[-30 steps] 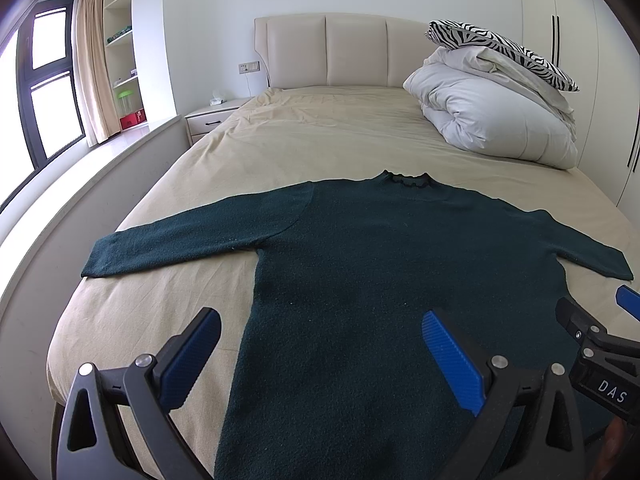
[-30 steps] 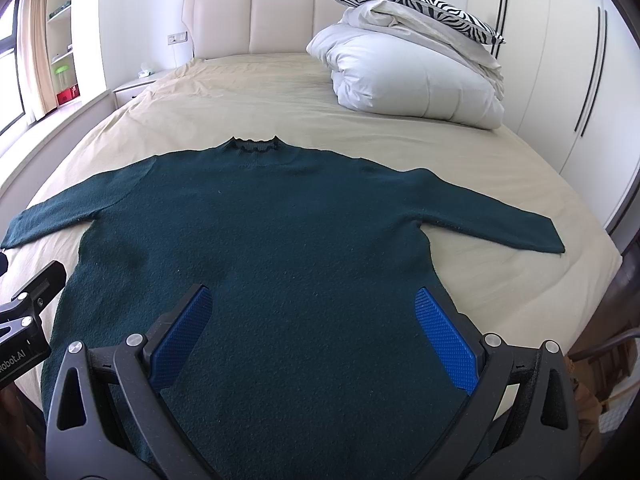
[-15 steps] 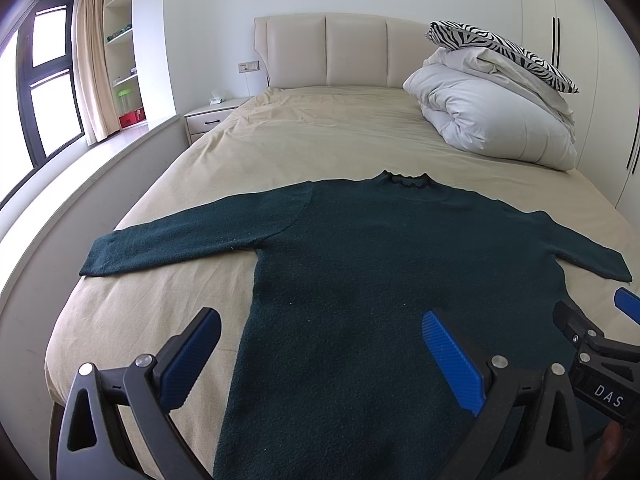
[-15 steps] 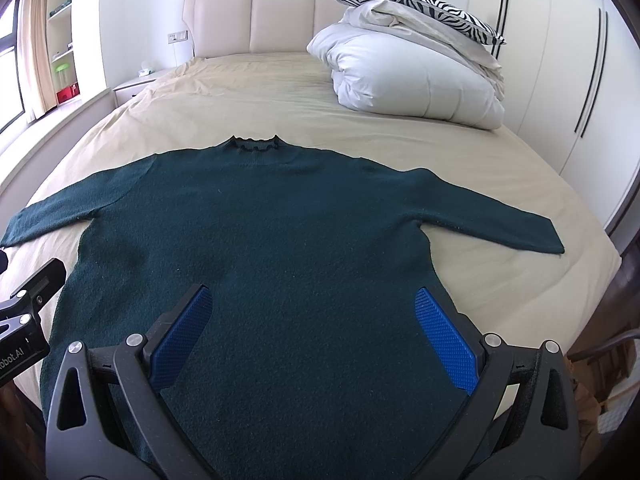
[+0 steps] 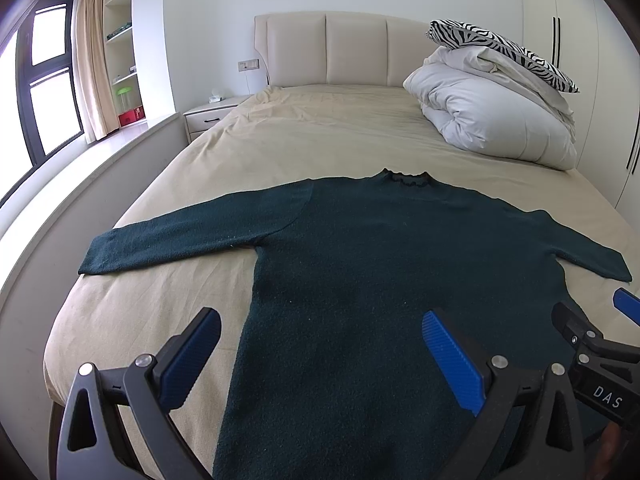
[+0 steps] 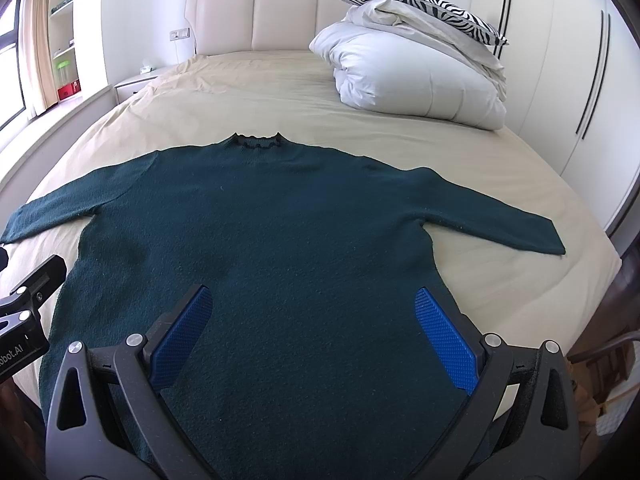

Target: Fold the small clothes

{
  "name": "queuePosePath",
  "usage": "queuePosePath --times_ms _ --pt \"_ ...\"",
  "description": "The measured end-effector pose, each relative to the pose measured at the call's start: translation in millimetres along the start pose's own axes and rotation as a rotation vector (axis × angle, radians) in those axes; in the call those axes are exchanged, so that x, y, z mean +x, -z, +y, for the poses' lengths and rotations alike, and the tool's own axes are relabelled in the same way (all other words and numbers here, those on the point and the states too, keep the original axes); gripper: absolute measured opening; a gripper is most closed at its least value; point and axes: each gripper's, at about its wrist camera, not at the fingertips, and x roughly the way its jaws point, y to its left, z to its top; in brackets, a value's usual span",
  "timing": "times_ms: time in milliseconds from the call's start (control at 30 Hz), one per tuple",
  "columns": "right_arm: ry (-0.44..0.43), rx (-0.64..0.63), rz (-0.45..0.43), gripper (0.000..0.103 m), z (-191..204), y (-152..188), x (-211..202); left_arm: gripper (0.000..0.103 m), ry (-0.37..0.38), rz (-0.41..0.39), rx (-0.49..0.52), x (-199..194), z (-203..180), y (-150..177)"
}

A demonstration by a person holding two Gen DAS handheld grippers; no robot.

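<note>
Two spread grippers over a flat jumper, no fold begun

Window (image 5: 44, 92) and shelves (image 5: 124, 44) at far left; not involved. Left sleeve (image 5: 172, 240) lies straight out toward that side of the bed (image 5: 320, 132). Left hand-held gripper (image 5: 324, 356): jaws spread wide, nothing pinched, straddling the jumper's left side seam near the hem. Jumper (image 6: 256, 248) lies flat, collar (image 6: 256, 142) pointing away toward the headboard, so its long axis runs straight ahead of both tools. Right hand-held gripper (image 6: 316, 336): also spread, empty, above the lower right body. Right sleeve (image 6: 496, 216) reaches out right; duvet (image 6: 408, 76) beyond. Judgement: each sleeve is nearer its own-side tool, suiting an inward sleeve fold.
</note>
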Motion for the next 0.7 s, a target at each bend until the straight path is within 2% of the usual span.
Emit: queuePosePath --times_ms 267,367,700 --pt "-0.003 0.0 0.004 0.103 0 0 1 0.103 0.023 0.013 -0.022 4 5 1" --pt "-0.004 0.0 0.006 0.103 0 1 2 0.103 0.061 0.034 -0.049 7 8 2" --pt "-0.014 0.028 0.031 0.103 -8 5 15 0.103 0.116 0.071 -0.062 17 6 5"
